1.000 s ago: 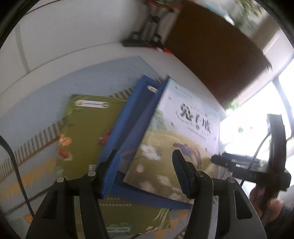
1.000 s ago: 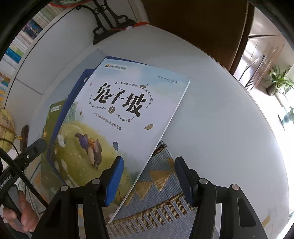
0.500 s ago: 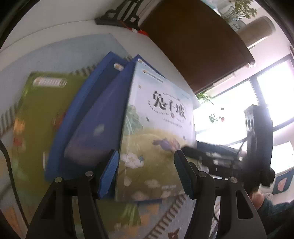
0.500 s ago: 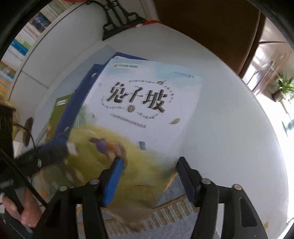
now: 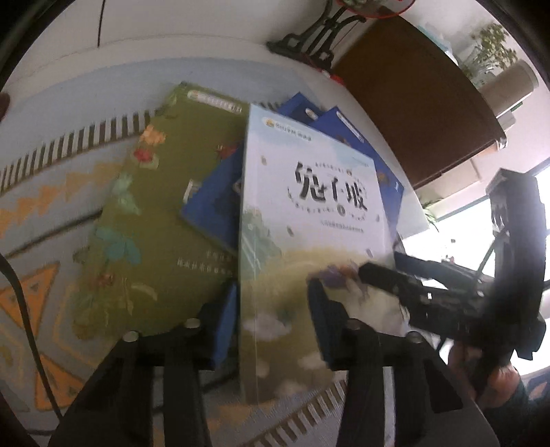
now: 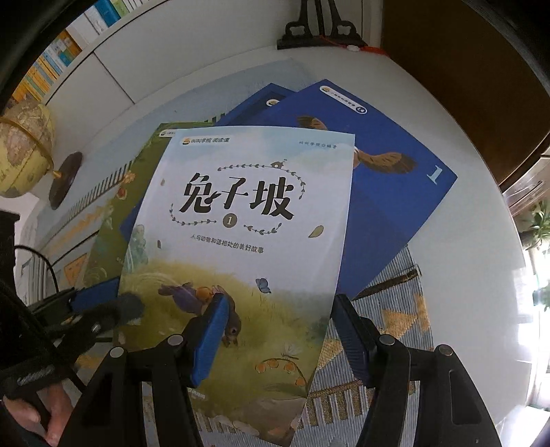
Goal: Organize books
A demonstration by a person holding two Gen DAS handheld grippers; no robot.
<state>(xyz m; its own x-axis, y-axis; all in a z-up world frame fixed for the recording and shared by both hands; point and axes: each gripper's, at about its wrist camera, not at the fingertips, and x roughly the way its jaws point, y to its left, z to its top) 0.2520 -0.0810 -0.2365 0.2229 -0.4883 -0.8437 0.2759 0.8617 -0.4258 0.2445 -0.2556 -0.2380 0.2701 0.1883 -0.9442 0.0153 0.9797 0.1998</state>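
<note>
Left gripper (image 5: pixel 271 319): jaws closing around the near left edge of the pale-blue paperback picture book with black title characters and a grassy meadow scene (image 5: pixel 309 220). One blue pad sits at the spine side, the other over the cover; blur hides whether they press. Right gripper (image 6: pixel 278 330): jaws moderately wide and straddling the book's near right edge, the left pad over the cover and the right pad clear of the page edge, over the cloth.

The pale-blue book (image 6: pixel 247 220) is the topmost of a loose, fanned pile. Beneath it lie two dark-blue softcover books (image 6: pixel 388 192), the upper one showing a bird illustration and a white numeral, both skewed to the right. An olive-green softcover book with flower drawings (image 5: pixel 154 220) lies lowest, to the left.

The pile rests on a light-blue woven mat with orange triangles and a striped border (image 6: pixel 388 330), spread over the white round tabletop (image 6: pixel 474 282). A black ornamental stand (image 6: pixel 323 27) stands at the far rim, and a yellowed globe on a dark base (image 6: pixel 24 154) at the left.
</note>
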